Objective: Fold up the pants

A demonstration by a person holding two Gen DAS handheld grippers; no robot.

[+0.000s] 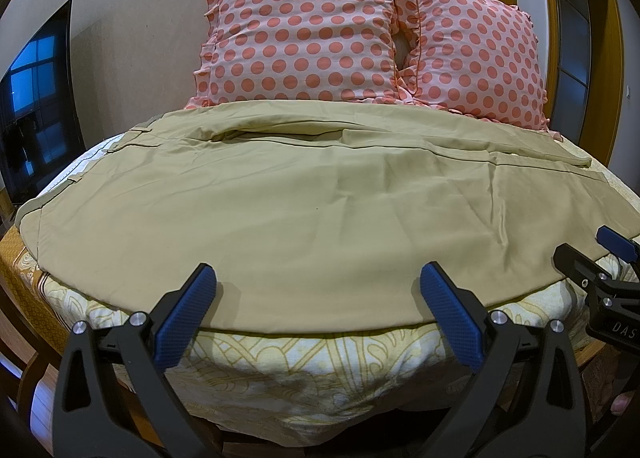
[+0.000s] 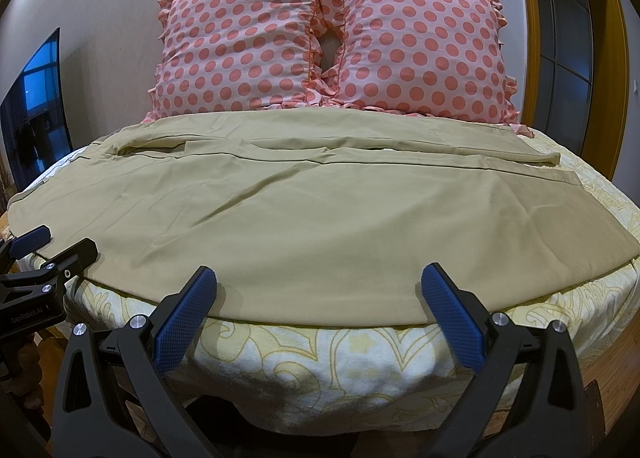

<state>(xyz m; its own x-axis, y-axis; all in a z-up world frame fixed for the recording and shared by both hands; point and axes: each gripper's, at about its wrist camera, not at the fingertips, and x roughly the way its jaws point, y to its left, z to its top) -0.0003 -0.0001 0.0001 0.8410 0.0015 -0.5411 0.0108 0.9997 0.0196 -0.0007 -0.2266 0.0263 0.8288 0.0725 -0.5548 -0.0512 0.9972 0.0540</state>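
Note:
Tan pants [image 1: 304, 193] lie spread flat across the bed, waistband at the left, leg ends at the right, one leg folded over the other; they also show in the right wrist view [image 2: 320, 209]. My left gripper [image 1: 318, 282] is open and empty, just short of the pants' near edge toward the waist side. My right gripper [image 2: 318, 282] is open and empty at the near edge further right. The right gripper also shows at the right edge of the left wrist view [image 1: 588, 254], and the left gripper at the left edge of the right wrist view [image 2: 60, 246].
The bed carries a yellow patterned sheet [image 1: 320, 362] that hangs over the near edge. Two pink polka-dot pillows [image 1: 304, 29] [image 2: 416, 49] lean on the wall behind the pants. A dark TV screen [image 1: 36, 109] stands at the left, a wooden door frame [image 2: 536, 37] at the right.

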